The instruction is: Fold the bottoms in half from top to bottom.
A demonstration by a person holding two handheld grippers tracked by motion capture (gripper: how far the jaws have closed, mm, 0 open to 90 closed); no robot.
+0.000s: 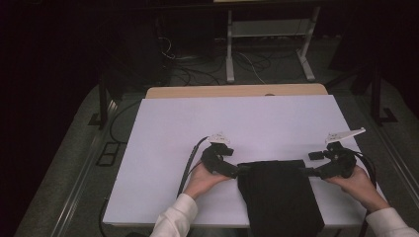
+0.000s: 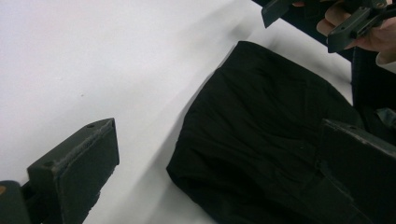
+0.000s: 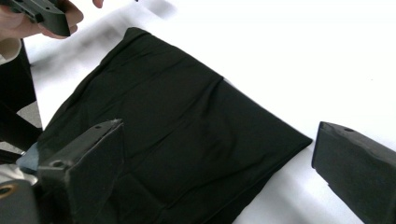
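From my remote station, I watch the left gripper [image 1: 239, 171] and right gripper [image 1: 307, 171], jaws spread wide and empty, flank a folded black cloth [image 1: 279, 195] at the near edge of the white table [image 1: 237, 123]; beyond lies a dark room, floor strewn with cables [image 1: 197, 69].

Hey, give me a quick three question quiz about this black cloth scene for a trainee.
1. True or false: both claws stand open.
2. Which edge of the white table does the black cloth overhang: A far, B near, C left?
3. Which corners of the cloth do the left claw and right claw flank?

Key: 1 true. 2 B. 3 The far corners, one on each side.
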